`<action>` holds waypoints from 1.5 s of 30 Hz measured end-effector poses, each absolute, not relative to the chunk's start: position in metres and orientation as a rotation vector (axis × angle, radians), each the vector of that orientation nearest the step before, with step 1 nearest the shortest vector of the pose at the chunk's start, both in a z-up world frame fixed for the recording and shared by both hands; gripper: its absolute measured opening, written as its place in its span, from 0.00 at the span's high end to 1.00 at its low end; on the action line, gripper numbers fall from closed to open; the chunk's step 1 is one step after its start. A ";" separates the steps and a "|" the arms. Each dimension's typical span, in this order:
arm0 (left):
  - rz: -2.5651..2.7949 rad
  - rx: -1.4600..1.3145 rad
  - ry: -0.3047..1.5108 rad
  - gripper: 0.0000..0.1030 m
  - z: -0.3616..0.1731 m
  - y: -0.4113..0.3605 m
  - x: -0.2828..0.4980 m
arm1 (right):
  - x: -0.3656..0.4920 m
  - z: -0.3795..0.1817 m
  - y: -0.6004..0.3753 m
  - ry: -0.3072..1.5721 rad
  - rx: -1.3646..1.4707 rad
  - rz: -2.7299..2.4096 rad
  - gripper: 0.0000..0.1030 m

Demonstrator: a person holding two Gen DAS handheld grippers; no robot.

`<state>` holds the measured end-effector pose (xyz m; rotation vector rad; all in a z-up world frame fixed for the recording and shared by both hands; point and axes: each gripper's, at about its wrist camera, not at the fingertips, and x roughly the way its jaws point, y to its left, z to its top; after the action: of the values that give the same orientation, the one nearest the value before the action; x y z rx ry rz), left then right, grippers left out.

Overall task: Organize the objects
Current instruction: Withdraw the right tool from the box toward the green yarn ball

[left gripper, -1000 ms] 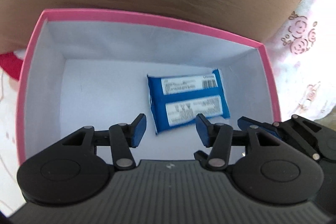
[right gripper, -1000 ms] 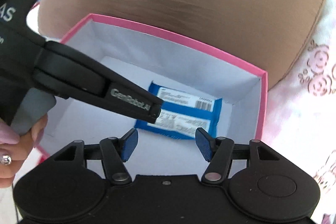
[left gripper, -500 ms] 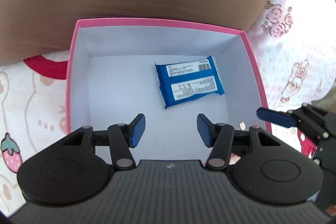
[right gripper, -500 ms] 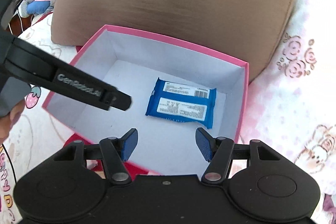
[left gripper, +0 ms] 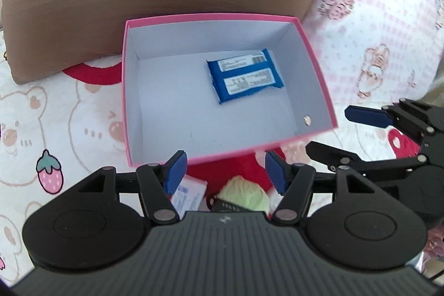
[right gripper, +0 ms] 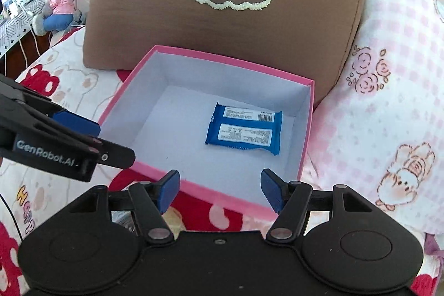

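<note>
Both grippers have pulled back and up out of the pink box [right gripper: 305, 129] since 1 second ago. The left gripper [left gripper: 224, 171] and right gripper [right gripper: 219, 190] are empty, jaws spreading. 1 blue packet [right gripper: 244, 129] lies inside on the box floor — placement judged complete; the yarn ball [left gripper: 244, 193] and white packet [left gripper: 188, 193] remain outside.

1. Left gripper [left gripper: 224, 171]: matte black body, ribbed top plate, round black disc each side.
2. Its fingers [left gripper: 174, 171]: blue flat pads on black linkage arms w/ silver pivot screws.
3. Right gripper [right gripper: 217, 189]: same build, smooth black plate, small centre screw.
4. White "GenRobot.AI" lettering on the left gripper's side, seen from the right wrist cam.
</note>
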<state>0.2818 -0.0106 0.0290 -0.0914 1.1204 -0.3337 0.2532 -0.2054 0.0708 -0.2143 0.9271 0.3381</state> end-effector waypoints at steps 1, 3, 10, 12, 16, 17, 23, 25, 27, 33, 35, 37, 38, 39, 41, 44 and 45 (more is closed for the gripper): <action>-0.336 -0.093 1.124 0.39 0.031 -0.010 0.277 | 0.249 0.073 -0.206 0.924 -0.218 0.339 0.31; -0.338 -0.076 1.109 0.39 0.038 -0.010 0.267 | 0.239 0.077 -0.207 0.921 -0.209 0.345 0.31; -0.413 -0.017 1.044 0.32 0.065 -0.013 0.226 | 0.212 0.091 -0.214 0.893 -0.175 0.370 0.29; -0.422 -0.006 1.031 0.31 0.070 -0.012 0.215 | 0.203 0.097 -0.217 0.880 -0.170 0.371 0.27; -0.426 0.007 1.024 0.30 0.078 -0.010 0.202 | 0.185 0.107 -0.221 0.857 -0.173 0.374 0.21; -0.429 0.005 1.023 0.30 0.079 -0.009 0.200 | 0.180 0.109 -0.221 0.853 -0.175 0.375 0.19; -0.469 0.033 1.037 0.29 0.083 -0.004 0.187 | 0.156 0.116 -0.217 0.852 -0.211 0.398 0.06; -0.474 0.038 1.040 0.29 0.085 -0.002 0.183 | 0.148 0.117 -0.215 0.854 -0.220 0.419 0.06; -0.476 0.033 1.046 0.29 0.086 0.001 0.178 | 0.142 0.119 -0.213 0.863 -0.221 0.449 0.06; -0.477 0.045 1.046 0.16 0.086 0.006 0.162 | 0.123 0.120 -0.211 0.866 -0.196 0.519 0.06; -0.482 0.052 1.046 0.11 0.085 0.007 0.157 | 0.118 0.119 -0.212 0.865 -0.176 0.529 0.06; -0.485 0.043 1.053 0.09 0.083 0.010 0.154 | 0.115 0.117 -0.214 0.864 -0.155 0.540 0.06; -0.487 0.034 1.051 0.09 0.083 0.012 0.152 | 0.113 0.116 -0.214 0.867 -0.145 0.549 0.06; -0.487 0.027 1.045 0.09 0.083 0.014 0.150 | 0.112 0.115 -0.215 0.874 -0.132 0.562 0.06; -0.481 0.025 1.025 0.09 0.083 0.018 0.145 | 0.110 0.114 -0.219 0.876 -0.091 0.560 0.06; -0.477 0.012 1.027 0.09 0.082 0.023 0.142 | 0.101 0.113 -0.219 0.854 -0.096 0.541 0.06; -0.480 0.005 1.032 0.09 0.081 0.024 0.142 | 0.098 0.113 -0.218 0.845 -0.109 0.532 0.06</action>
<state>0.1417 0.0240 0.0806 0.0045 1.0324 -0.4804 0.0976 -0.2183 0.1128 -0.1088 0.8449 0.5324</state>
